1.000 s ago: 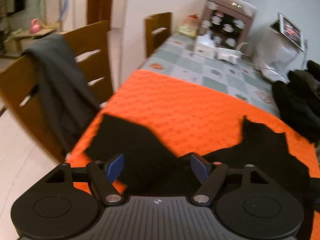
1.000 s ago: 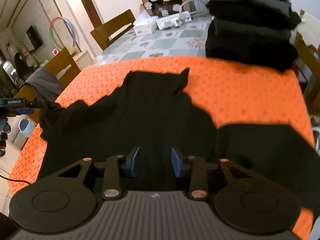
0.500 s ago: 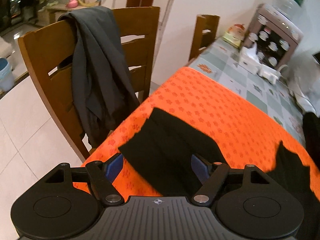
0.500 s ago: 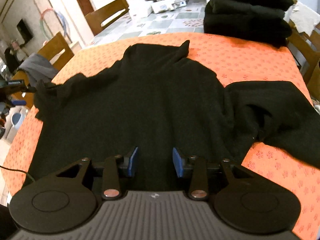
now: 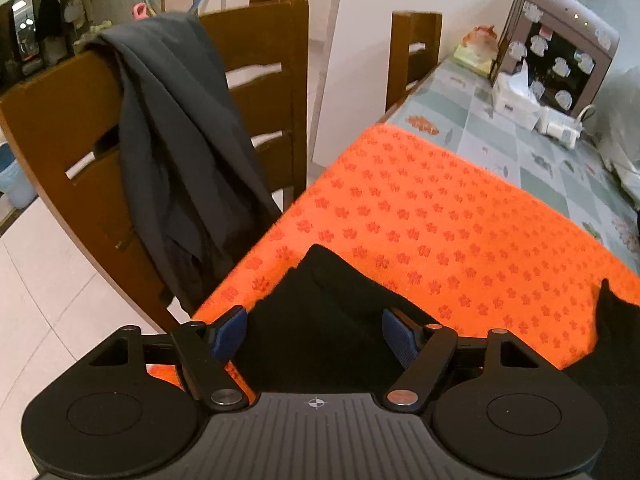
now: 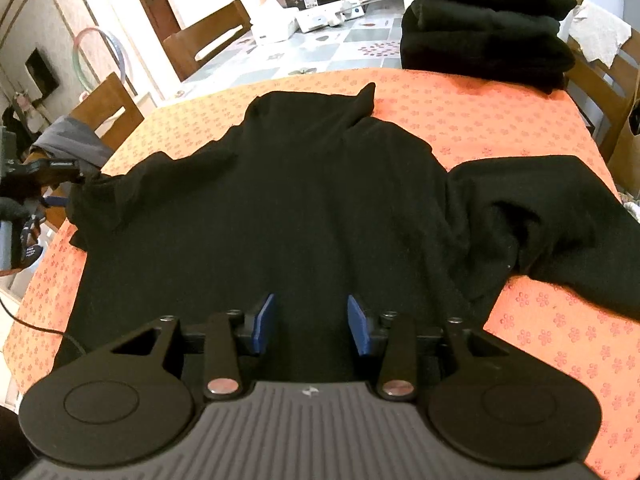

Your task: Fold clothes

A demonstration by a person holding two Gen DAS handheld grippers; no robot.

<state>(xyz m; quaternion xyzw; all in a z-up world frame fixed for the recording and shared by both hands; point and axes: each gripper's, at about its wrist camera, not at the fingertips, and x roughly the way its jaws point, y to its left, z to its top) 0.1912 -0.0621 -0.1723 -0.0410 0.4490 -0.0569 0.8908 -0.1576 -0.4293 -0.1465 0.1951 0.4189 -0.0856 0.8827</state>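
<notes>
On orange cloth (image 6: 480, 120) | black sweater (image 6: 300, 200) collar away | left gripper (image 5: 314, 334) closing, right gripper (image 6: 310, 322) parted

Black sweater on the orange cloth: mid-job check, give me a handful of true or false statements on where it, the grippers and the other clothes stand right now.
1. The black sweater lies spread on the orange cloth. True.
2. The left gripper is clamped shut on a sleeve. False: its jaws have just been closing, but they stand apart, with the sleeve end between them.
3. A stack of folded dark clothes sits at the far end of the cloth. True.
4. The grey garment lies flat on the table. False: it hangs over a wooden chair back.
5. The right gripper has lifted the hem off the table. False: its jaws are open over the flat sweater.
</notes>
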